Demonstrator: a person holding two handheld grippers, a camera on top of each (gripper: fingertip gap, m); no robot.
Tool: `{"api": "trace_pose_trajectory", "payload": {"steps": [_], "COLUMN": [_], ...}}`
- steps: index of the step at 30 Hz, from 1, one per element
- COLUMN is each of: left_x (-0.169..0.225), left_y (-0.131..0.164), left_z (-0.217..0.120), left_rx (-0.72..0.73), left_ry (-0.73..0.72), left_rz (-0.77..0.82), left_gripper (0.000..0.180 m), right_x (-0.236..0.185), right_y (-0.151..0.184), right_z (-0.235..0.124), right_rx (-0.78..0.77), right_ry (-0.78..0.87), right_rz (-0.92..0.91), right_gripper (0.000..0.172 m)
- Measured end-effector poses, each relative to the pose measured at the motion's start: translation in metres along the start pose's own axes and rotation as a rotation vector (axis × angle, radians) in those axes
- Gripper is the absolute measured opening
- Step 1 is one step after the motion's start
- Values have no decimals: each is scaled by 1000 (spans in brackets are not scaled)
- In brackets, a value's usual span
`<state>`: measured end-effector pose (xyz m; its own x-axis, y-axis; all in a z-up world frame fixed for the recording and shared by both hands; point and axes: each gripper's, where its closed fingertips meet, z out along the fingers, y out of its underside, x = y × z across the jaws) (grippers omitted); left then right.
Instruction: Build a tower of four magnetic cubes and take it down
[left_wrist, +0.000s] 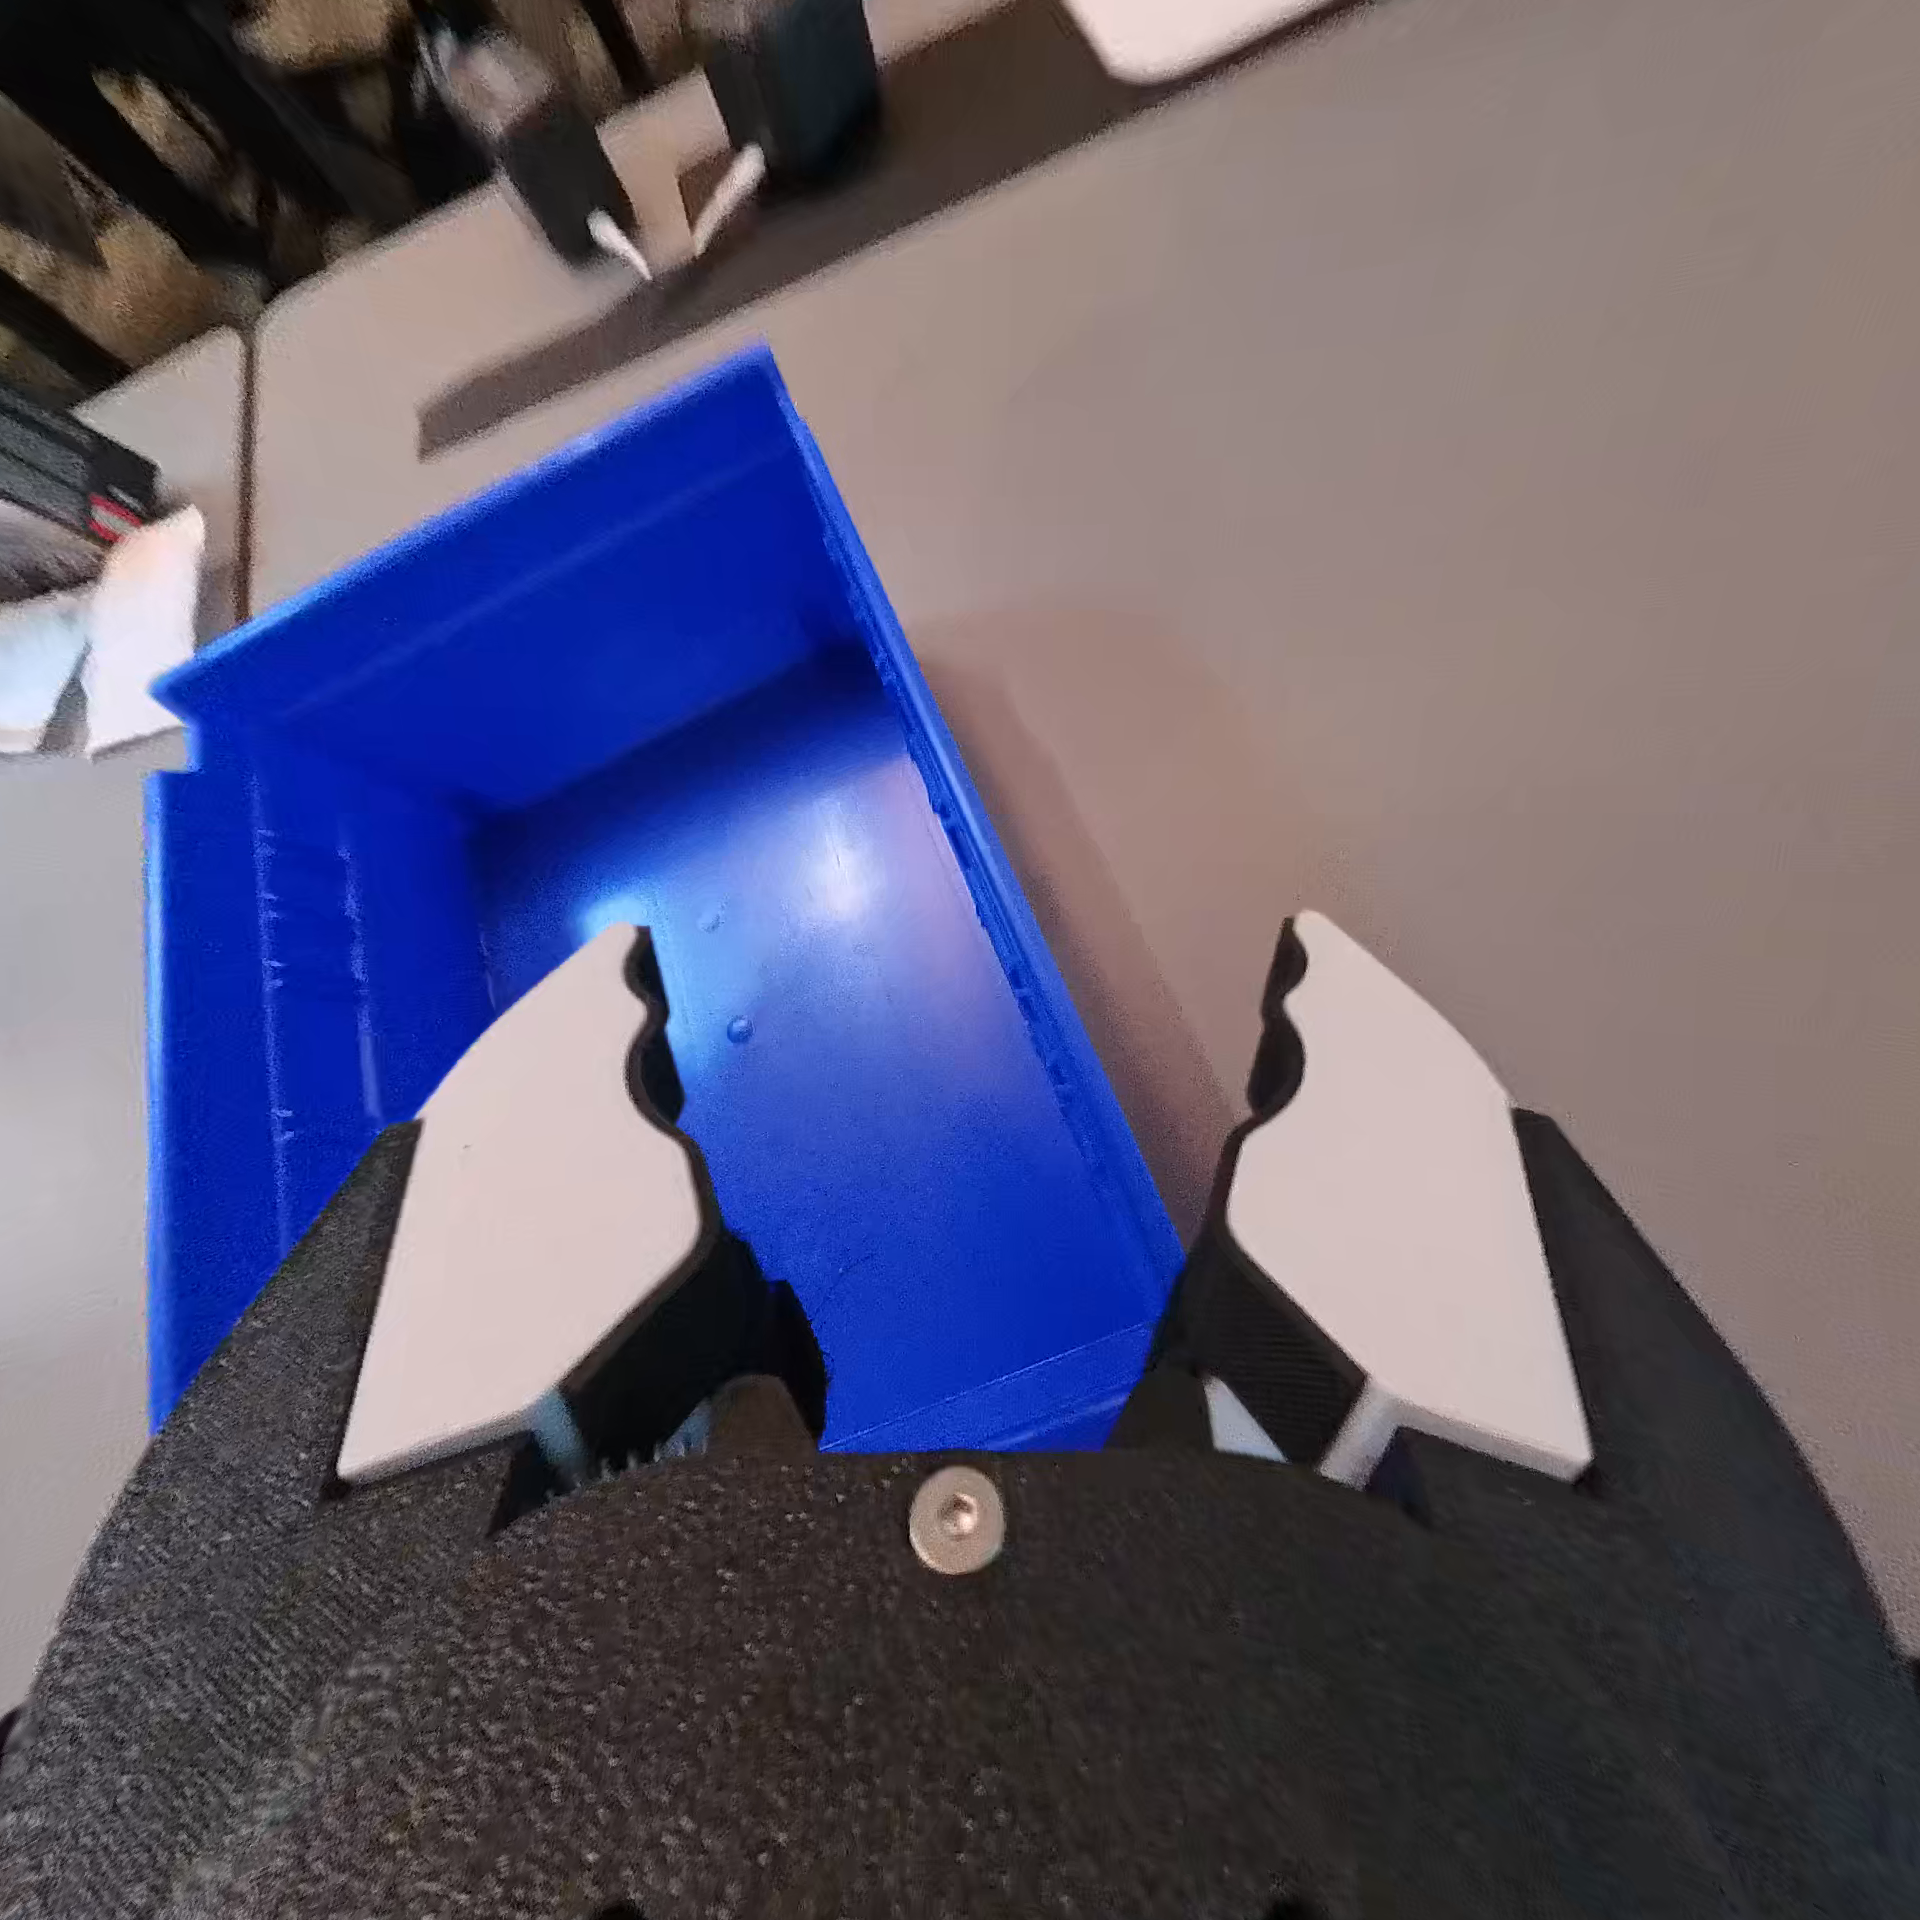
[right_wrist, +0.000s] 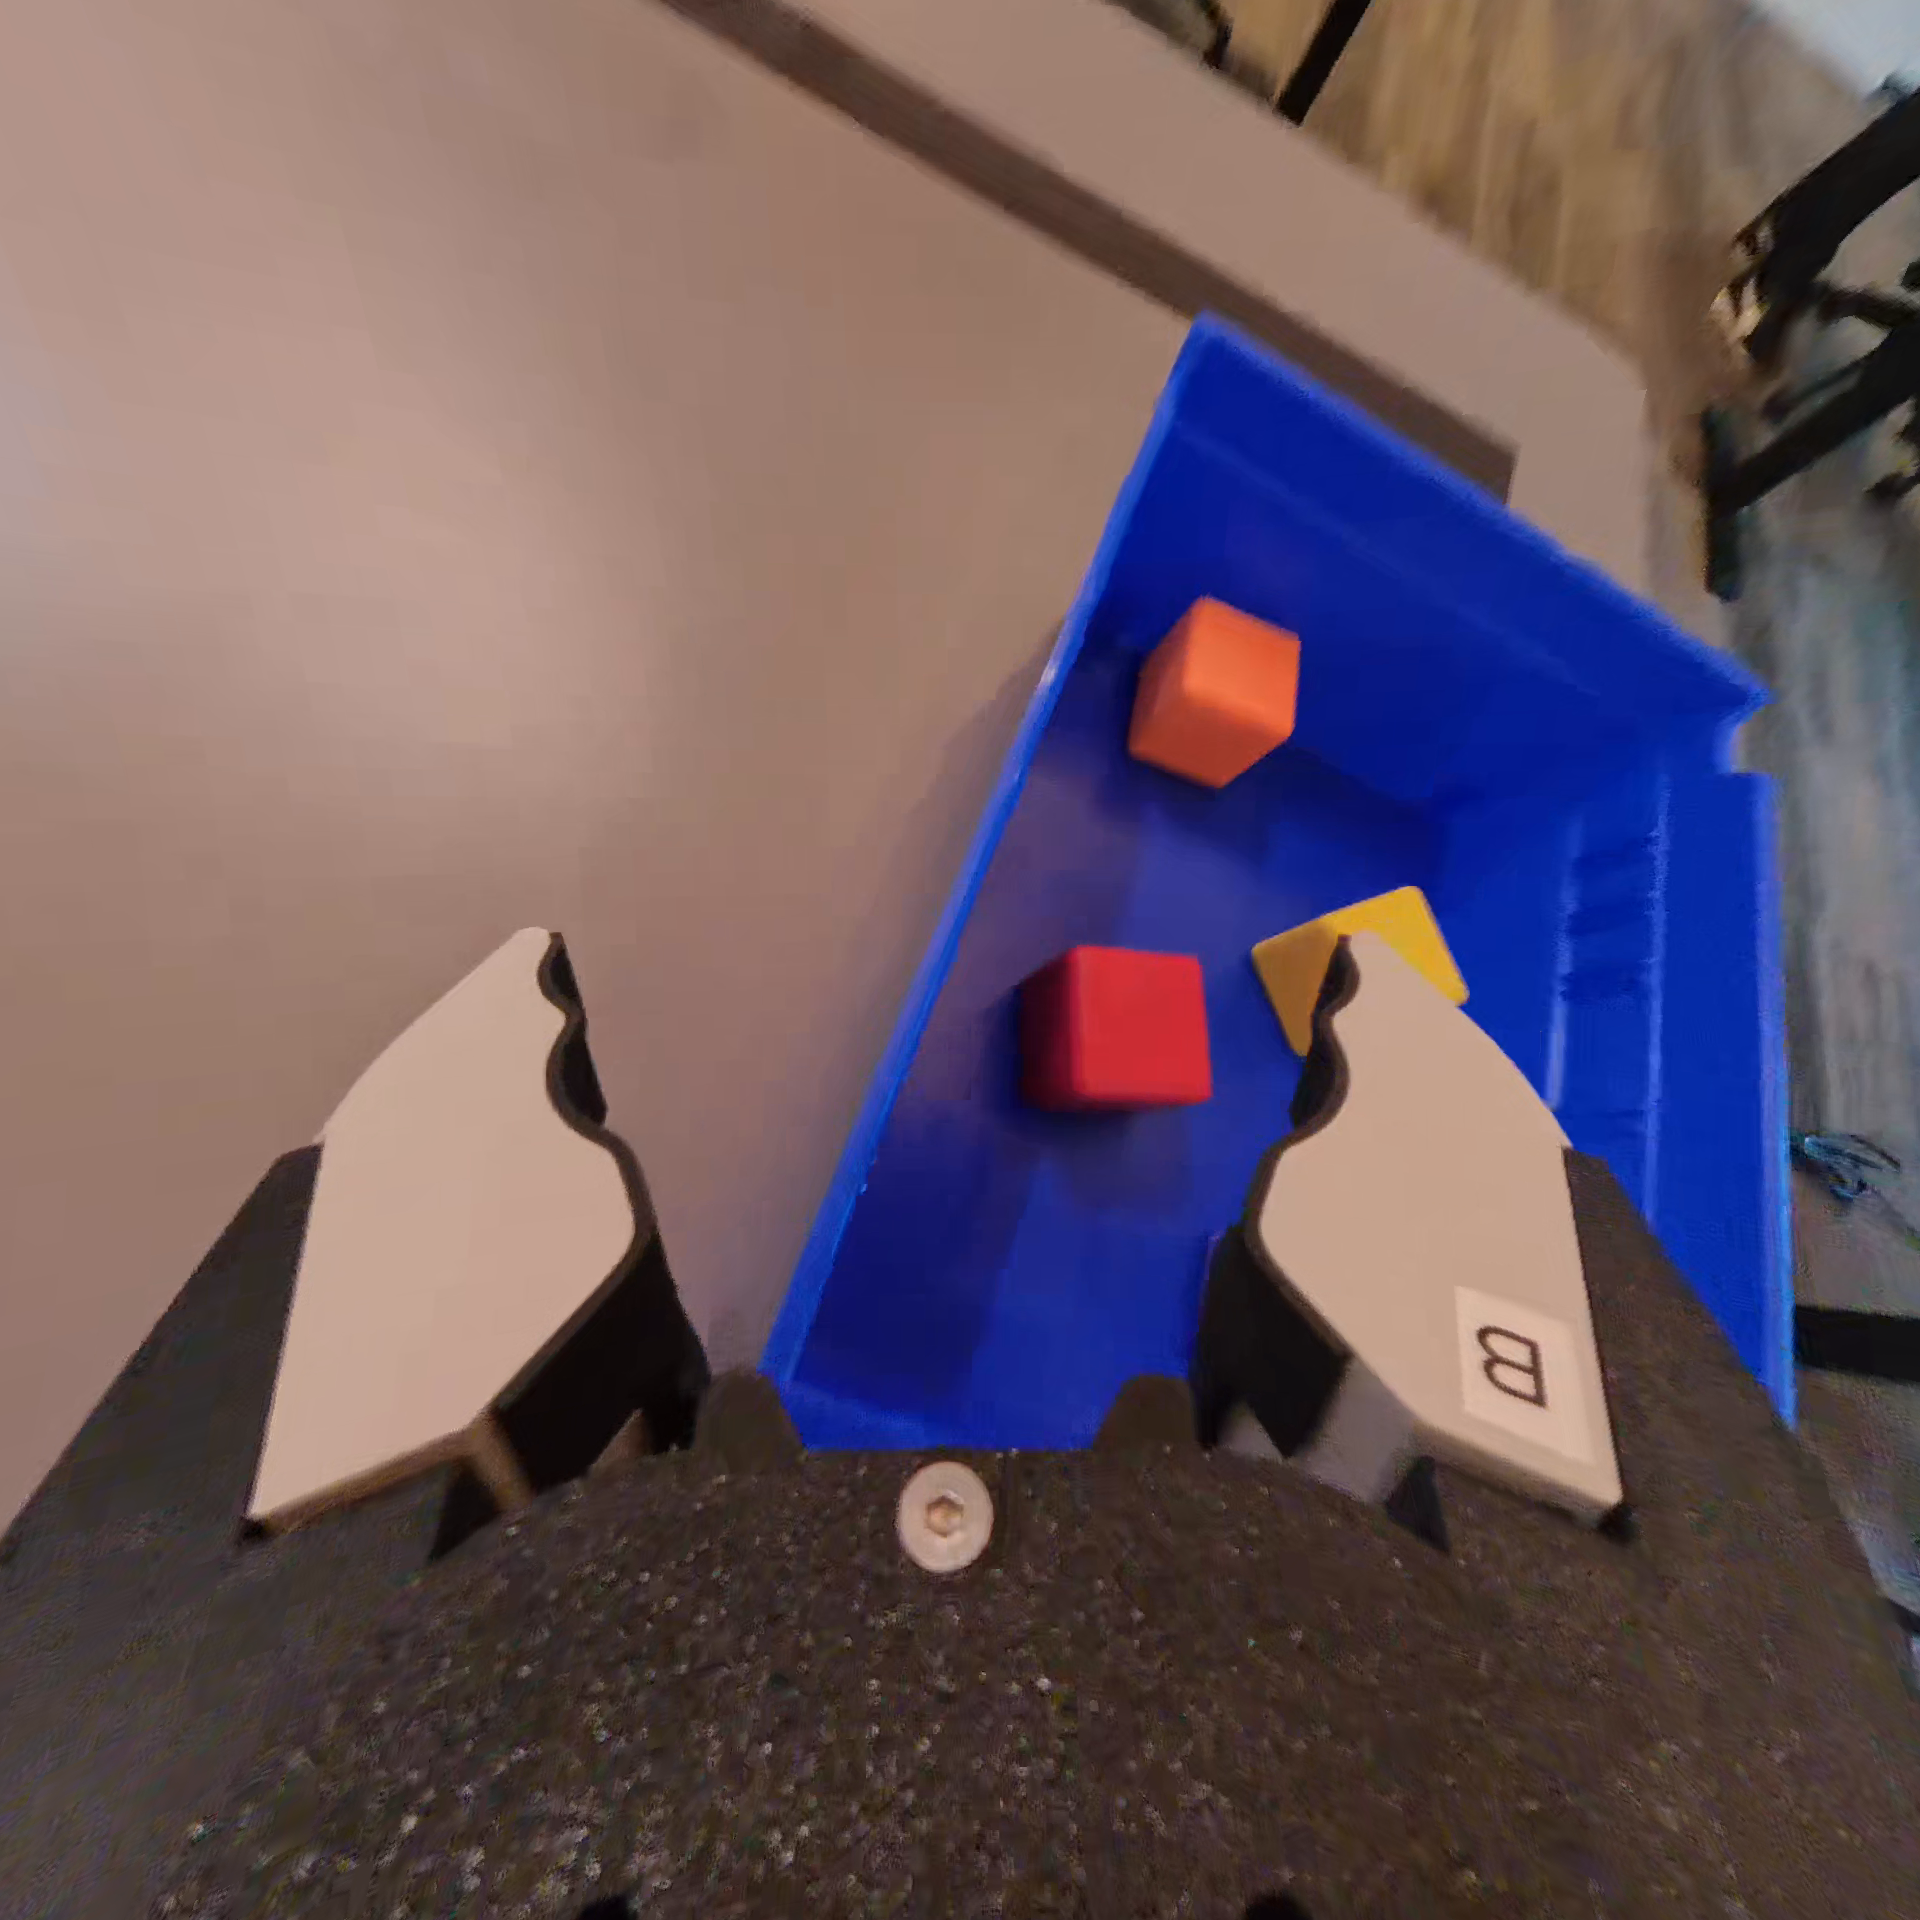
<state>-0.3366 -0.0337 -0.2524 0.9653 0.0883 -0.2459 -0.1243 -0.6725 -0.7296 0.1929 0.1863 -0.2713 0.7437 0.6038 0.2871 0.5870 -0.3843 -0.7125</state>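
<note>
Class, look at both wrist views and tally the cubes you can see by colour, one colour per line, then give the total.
Orange cube: 1
Red cube: 1
Yellow cube, partly hidden behind a finger of the tool: 1
Total: 3 cubes visible, all in the blue bin of the right wrist view. The task's fourth is not visible.

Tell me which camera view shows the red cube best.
The right wrist view: the red cube lies unobstructed in a blue bin. The left wrist view shows only a blue bin with no cube visible.
</note>
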Motion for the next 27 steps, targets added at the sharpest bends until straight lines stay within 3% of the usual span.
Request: {"api": "trace_pose_trajectory", "payload": {"steps": [7, 11, 13, 19, 27], "left_x": [6, 12, 13, 14, 19], "left_y": [22, 21, 22, 21, 16], "left_z": [27, 26, 27, 27, 30], "left_rx": [-187, -191, -199, -172, -127], "left_ry": [9, 23, 24, 48, 64], "left_rz": [7, 64, 68, 96, 200], "left_gripper": [66, 12, 11, 11, 11], "right_x": [-5, -13, -13, 3, -16], "right_y": [21, 25, 28, 34, 34], "right_z": [16, 18, 19, 14, 6], "right_rx": [-155, -184, -205, -253, -200], "right_ry": [18, -23, -8, 106, -60], "right_rz": [-19, -25, -55, -112, -251], "right_gripper": [102, 61, 40, 13, 7]}}
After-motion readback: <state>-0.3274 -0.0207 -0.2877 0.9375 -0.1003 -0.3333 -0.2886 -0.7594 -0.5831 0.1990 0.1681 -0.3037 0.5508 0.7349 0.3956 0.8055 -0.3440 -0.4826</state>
